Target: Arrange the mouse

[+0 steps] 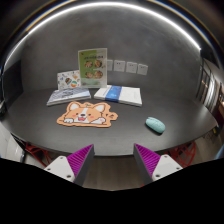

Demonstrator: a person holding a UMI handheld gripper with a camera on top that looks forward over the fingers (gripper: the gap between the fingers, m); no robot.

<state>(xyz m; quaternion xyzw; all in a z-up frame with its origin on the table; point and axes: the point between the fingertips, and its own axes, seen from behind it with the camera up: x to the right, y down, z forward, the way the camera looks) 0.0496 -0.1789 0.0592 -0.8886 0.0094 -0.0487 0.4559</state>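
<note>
A small teal mouse (155, 125) lies on the dark round table (120, 138), to the right of a corgi-shaped mouse mat (87, 114). My gripper (114, 163) is well back from both, near the table's front edge. Its two fingers with purple pads (80, 160) stand wide apart with nothing between them. The mouse is beyond the right finger; the mat is beyond the left finger.
Behind the mat lie a booklet (67, 96) at the left and a blue and white stack of papers (120, 95). A small card (69, 79) and a tall green leaflet (92, 66) stand at the back against the wall. Chairs show below the table's front edge.
</note>
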